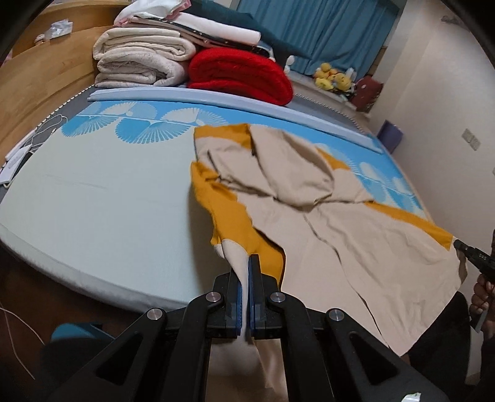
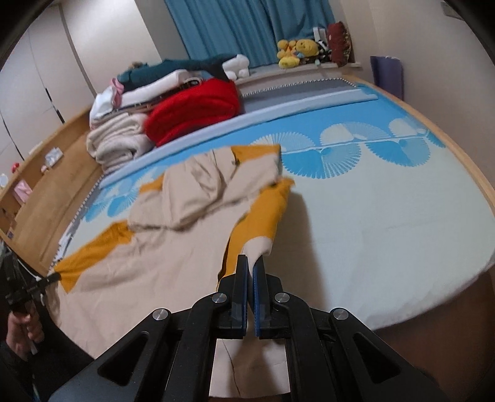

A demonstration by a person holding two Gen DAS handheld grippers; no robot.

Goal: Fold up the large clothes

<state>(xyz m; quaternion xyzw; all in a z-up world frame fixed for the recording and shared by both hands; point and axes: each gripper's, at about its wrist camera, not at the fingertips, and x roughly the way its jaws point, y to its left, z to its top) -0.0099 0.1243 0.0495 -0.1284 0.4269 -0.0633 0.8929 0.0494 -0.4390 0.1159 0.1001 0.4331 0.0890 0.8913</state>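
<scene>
A large beige garment with mustard-yellow panels lies spread on the bed, its far part bunched in loose folds. My left gripper is shut on the garment's near left corner, and the cloth runs up between its blue pads. My right gripper is shut on the opposite near corner, which is lifted off the sheet. Each view shows the other gripper at the frame's edge: the right gripper at the right in the left wrist view, and the left gripper at the left in the right wrist view.
The bed's sheet is pale green with blue fan prints. Folded beige blankets and a red blanket are stacked at the head. A wooden headboard shelf, blue curtains and plush toys lie beyond.
</scene>
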